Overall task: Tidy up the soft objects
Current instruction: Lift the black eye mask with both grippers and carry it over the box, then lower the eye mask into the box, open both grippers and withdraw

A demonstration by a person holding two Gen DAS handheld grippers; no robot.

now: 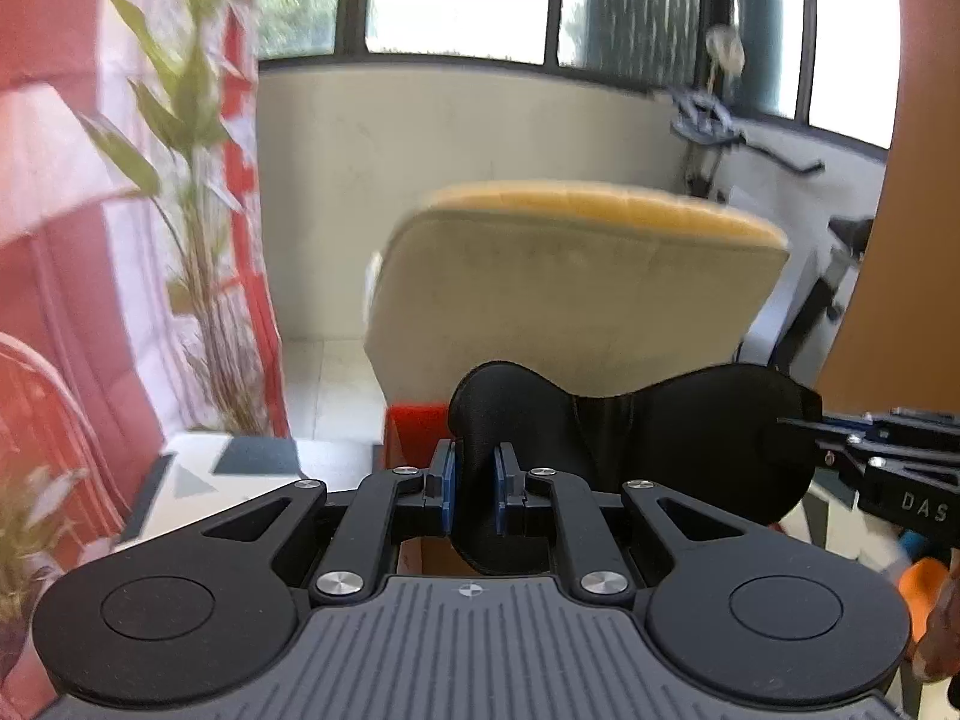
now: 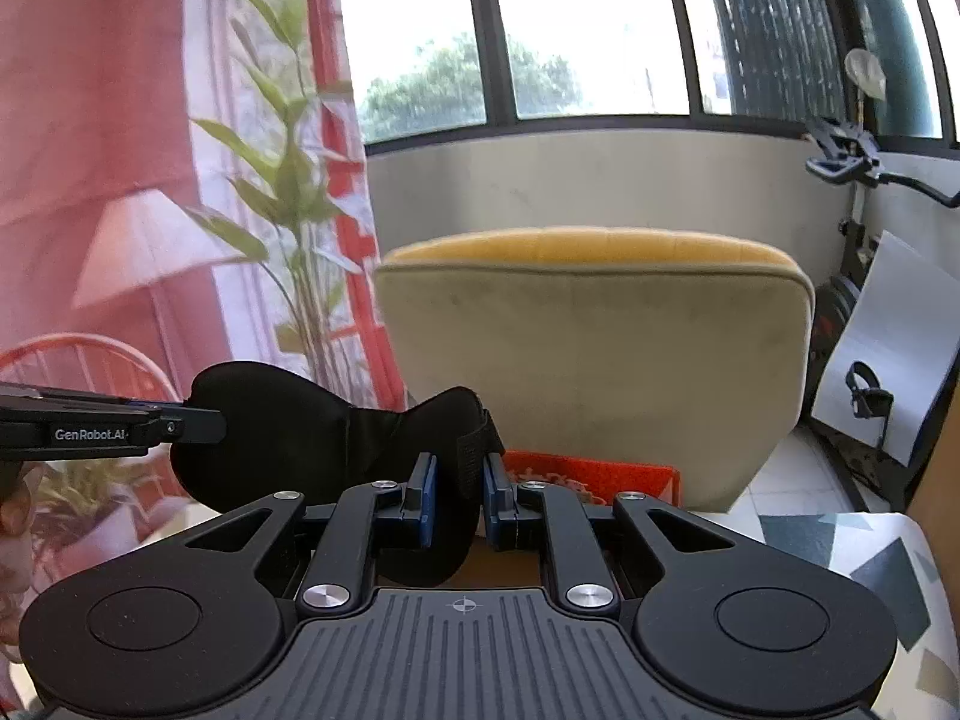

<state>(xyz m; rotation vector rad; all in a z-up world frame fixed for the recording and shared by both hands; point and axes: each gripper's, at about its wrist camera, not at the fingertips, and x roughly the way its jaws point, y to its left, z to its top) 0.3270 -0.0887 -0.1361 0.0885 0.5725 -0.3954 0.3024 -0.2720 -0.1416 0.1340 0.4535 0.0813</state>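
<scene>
While both my claws are up in the air, a black sleep mask (image 1: 648, 420) hangs stretched between them, clear of any surface. My left gripper (image 1: 477, 495) is clamped on one end of it: the blue pads (image 1: 447, 492) pinch a fold of the fabric, and the cloth bulges above the fingers and droops below them. My right gripper (image 2: 457, 501) is clamped on the other end, its blue pads squeezing the edge where the black elastic strap (image 2: 474, 450) joins the mask.

Mask notes: matte black, soft, padded. Two rounded lobes with a narrow waist between them. A seam runs down the waist. Surface smooth, no print that I can make out. The lobe away from my left claw sags slightly; from the left wrist view, the tip of the right gripper (image 1: 798, 421) meets that lobe at its edge. From the right wrist view, the left gripper (image 2: 204, 423) comes in from the side and pinches the far lobe.

Behind the mask: a beige chair (image 2: 594, 372) with a yellow front, its back turned to me. A red box (image 2: 594, 477) sits just below the mask. Leafy plant (image 2: 288, 180) and red-and-white curtain (image 2: 90, 150) off to one side, window (image 2: 588, 30) beyond, an exercise bike (image 2: 852, 192) at the far side.
</scene>
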